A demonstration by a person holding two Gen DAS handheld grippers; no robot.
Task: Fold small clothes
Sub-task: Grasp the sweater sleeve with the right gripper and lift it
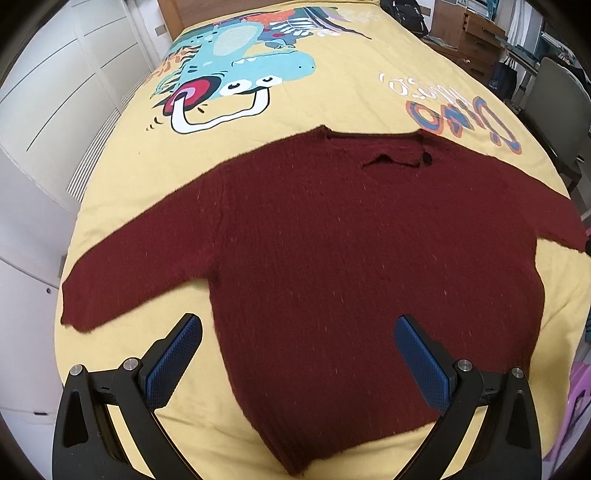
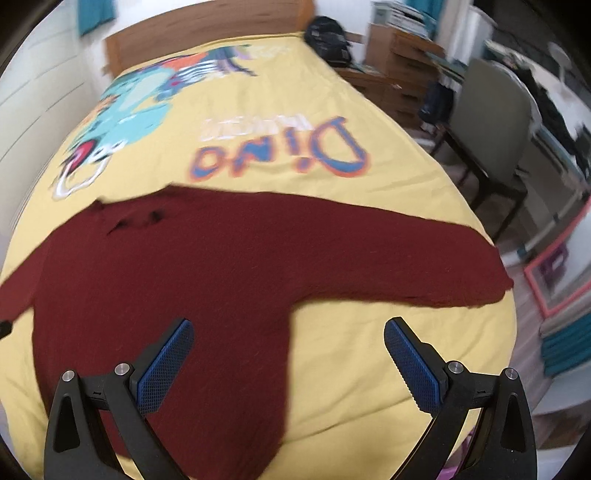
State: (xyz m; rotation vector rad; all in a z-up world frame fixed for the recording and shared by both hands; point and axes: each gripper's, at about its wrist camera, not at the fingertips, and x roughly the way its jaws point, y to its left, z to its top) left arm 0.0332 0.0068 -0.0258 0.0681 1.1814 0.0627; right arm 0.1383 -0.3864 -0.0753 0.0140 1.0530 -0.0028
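Left wrist view, garment: a dark red knitted sweater [image 1: 369, 258] is seen spread flat, front up, on a yellow bedspread printed with a cartoon dinosaur [image 1: 332, 107]; both sleeves are stretched outward, the neckline is turned away from the camera, the hem lies nearest it

Left wrist view, claw: the left gripper [image 1: 297, 332] is held above the lower part of the sweater with its blue-padded fingers [image 1: 173, 363] spread wide and nothing pinched; one finger is seen over the yellow cover just beside the sweater's side edge, the other over the knit

Left wrist view, surroundings: white wardrobe doors [image 1: 55, 92] are seen beside the bed; a wooden chest of drawers [image 1: 469, 33] and a grey chair [image 1: 561, 107] are seen on the opposite side

Right wrist view, garment: the sweater [image 2: 203, 266] is shown blurred; one sleeve is extended to the bed's edge, near the grey chair [image 2: 491, 122]; the word "Dino" [image 2: 280, 151] is printed on the cover beyond the sweater

Right wrist view, claw: the right gripper [image 2: 288, 332] is held with fingers [image 2: 413, 369] spread apart and nothing between them; one finger is framed over the sweater's body, the other over bare yellow cover below the sleeve
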